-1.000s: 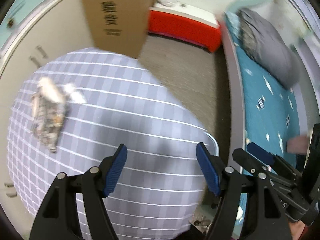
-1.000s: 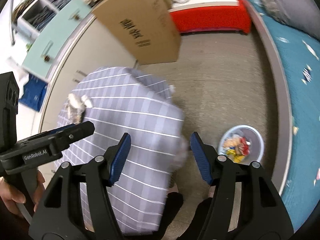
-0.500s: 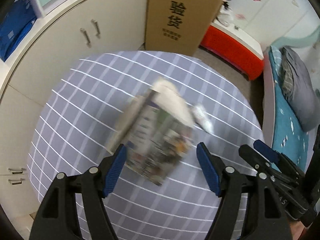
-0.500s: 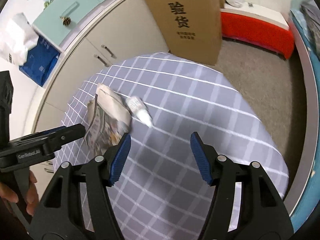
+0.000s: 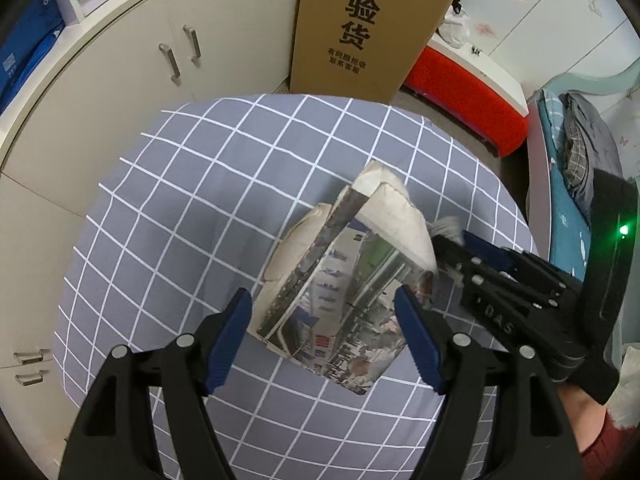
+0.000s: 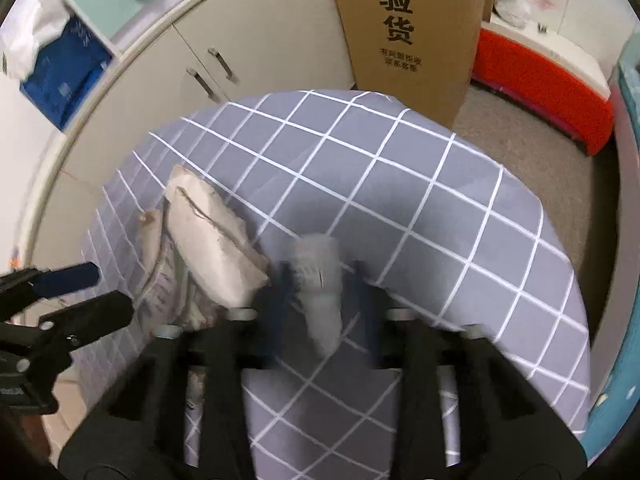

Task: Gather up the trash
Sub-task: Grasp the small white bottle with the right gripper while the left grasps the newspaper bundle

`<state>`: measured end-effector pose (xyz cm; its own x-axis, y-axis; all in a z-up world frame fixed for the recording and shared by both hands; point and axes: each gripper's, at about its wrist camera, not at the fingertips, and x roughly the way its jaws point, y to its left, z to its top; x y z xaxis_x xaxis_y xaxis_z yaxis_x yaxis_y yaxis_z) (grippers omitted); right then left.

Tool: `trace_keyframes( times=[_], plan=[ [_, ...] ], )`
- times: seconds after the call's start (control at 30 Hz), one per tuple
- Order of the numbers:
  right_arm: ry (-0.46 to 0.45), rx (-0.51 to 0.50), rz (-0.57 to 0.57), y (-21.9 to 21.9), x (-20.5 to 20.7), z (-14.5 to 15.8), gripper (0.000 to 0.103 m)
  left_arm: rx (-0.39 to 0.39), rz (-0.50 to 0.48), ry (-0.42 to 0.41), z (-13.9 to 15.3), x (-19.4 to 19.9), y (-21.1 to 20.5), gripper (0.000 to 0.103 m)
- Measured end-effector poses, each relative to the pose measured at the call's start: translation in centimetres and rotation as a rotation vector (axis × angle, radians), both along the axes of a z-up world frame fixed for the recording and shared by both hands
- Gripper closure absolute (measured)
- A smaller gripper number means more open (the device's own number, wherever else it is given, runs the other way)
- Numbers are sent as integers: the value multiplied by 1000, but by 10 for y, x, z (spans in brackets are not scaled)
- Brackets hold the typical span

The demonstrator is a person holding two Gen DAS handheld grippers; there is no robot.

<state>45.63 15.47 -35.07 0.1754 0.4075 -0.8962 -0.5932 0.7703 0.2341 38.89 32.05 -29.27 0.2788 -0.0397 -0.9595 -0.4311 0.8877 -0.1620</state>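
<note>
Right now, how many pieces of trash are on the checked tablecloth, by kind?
Folded newspaper: 1
Small crumpled white wrapper: 1
Total: 2

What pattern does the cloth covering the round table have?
The cloth is grey-blue with a grid of thin white lines, clearest in the left wrist view.

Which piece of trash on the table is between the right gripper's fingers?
The small white wrapper, not the big folded newspaper. The right gripper has just been closing around it; the newspaper sits between the left gripper's open fingers.
</note>
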Motion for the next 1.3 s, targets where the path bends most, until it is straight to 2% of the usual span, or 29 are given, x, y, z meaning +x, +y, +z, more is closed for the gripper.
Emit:
trace_keyframes(
  times=[0.13, 0.27, 0.37, 0.43, 0.47, 0.57, 0.67, 0.73, 0.8, 0.83, 0.9, 1.0, 1.1, 1.2, 1.3],
  plan=[
    [17, 7, -51, -23, 0, 3, 79, -19, -55, 2, -3, 10, -16, 31],
    [59, 43, -134, -63, 1, 7, 79, 15, -153, 10, -6, 22, -47, 31],
    [90, 70, -191, -87, 0, 8, 79, 86, -243, 42, -14, 27, -74, 31],
    [108, 89, -216, -97, -1, 7, 79, 163, -292, 84, -23, 31, -90, 31],
    [117, 101, -226, -101, -3, 7, 79, 227, -311, 106, -29, 33, -96, 31],
    [130, 125, -237, -106, -6, 7, 79, 314, -325, 142, -40, 40, -102, 31],
    [132, 142, -229, -106, -9, 8, 79, 350, -309, 174, -48, 47, -100, 32],
    [138, 151, -226, -107, -11, 9, 79, 335, -297, 169, -47, 50, -95, 39],
    [140, 159, -221, -106, -12, 10, 79, 335, -297, 160, -44, 51, -94, 54],
    [145, 164, -217, -106, -13, 10, 79, 333, -306, 155, -42, 51, -95, 56],
    [148, 171, -207, -104, -16, 11, 79, 310, -309, 132, -33, 49, -94, 69],
    [152, 185, -187, -103, -21, 14, 79, 287, -264, 81, -12, 46, -86, 83],
    [149, 199, -161, -99, -24, 20, 79, 294, -213, 29, 10, 38, -75, 90],
    [149, 218, -142, -96, -28, 26, 79, 265, -155, -8, 27, 27, -61, 96],
    [150, 242, -128, -98, -33, 35, 79, 251, -116, -40, 46, 17, -53, 99]
  ],
)
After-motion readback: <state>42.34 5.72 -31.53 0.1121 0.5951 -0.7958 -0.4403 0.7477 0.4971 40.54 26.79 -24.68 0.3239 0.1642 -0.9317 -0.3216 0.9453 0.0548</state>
